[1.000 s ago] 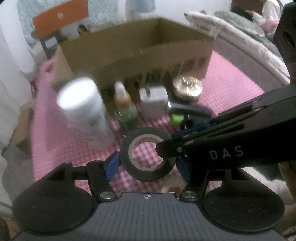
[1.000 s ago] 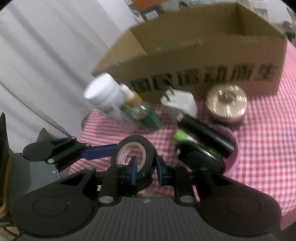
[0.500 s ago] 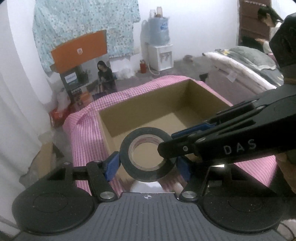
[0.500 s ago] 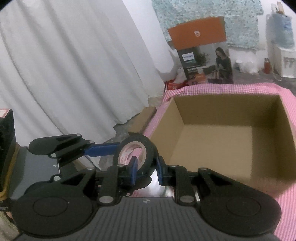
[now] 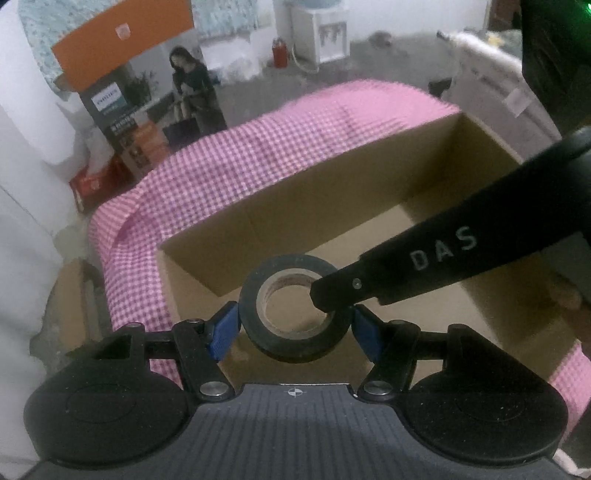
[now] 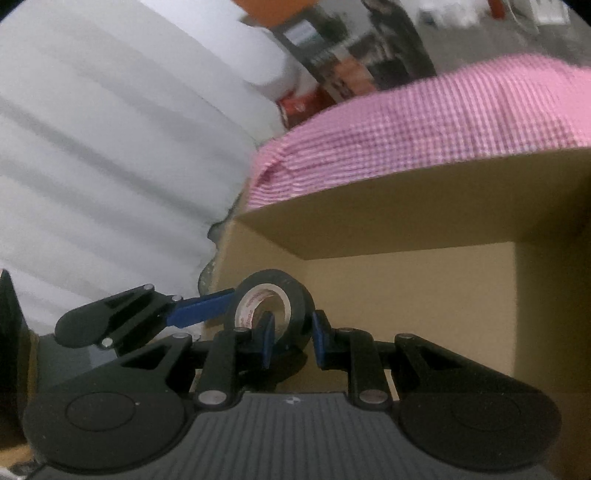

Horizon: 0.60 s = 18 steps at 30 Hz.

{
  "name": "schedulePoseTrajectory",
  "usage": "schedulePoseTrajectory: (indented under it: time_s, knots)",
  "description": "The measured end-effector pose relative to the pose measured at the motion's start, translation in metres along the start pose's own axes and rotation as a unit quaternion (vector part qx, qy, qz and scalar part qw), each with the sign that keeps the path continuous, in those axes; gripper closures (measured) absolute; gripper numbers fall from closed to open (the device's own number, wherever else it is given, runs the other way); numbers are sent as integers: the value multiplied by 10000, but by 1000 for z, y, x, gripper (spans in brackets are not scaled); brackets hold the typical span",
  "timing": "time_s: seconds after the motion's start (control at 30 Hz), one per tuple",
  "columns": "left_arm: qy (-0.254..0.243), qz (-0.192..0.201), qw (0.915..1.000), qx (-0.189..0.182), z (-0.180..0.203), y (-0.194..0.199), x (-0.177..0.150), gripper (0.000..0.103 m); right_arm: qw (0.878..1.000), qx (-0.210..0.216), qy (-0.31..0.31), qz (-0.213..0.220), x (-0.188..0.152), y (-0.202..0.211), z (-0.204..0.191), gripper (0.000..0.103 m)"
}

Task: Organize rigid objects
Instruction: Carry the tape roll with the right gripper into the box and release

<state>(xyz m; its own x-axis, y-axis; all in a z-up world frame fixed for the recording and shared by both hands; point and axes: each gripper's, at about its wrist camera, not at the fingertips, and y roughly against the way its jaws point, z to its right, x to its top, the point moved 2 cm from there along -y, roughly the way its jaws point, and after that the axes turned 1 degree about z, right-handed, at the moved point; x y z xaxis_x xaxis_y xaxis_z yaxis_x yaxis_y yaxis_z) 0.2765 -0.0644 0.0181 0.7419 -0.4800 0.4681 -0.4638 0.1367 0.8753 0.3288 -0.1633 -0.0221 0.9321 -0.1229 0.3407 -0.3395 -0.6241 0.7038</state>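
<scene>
A roll of black tape [image 5: 291,343] hangs over the near left part of an open, empty cardboard box [image 5: 332,192]. My left gripper [image 5: 295,326] is shut on the roll, its blue pads [image 5: 223,330] pressing the outer rim on both sides. My right gripper [image 6: 293,338] is shut on the tape [image 6: 295,295] too: one finger is inside the hole and the other outside the wall. In the left wrist view the right gripper's black finger [image 5: 424,258] reaches in from the right. The left gripper's blue pad [image 6: 199,310] shows in the right wrist view. The box [image 6: 406,206] stands on a pink checked cloth [image 6: 424,122].
The pink checked cloth [image 5: 221,177] covers the table and drops off at the left and far edges. A white curtain [image 6: 110,147] hangs close on the left. On the floor beyond stand an orange-topped product carton [image 5: 140,99] and a white water dispenser [image 5: 321,33].
Both grippers have carried the tape from above the bottles and small items in front of the box to over the box's open top. Those items have left the view.
</scene>
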Motion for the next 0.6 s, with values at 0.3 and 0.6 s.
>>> schedulePoseTrajectory:
  time_s: [0.3,0.6]
  knots:
    - [-381,-263,9975,525,0,-25,9,36,9988,26,-380,-316,25,-39,21,78]
    - [-371,-246,9967,680,-4,-23,13,27,9968,170,-573,-523,31,-69,24,78]
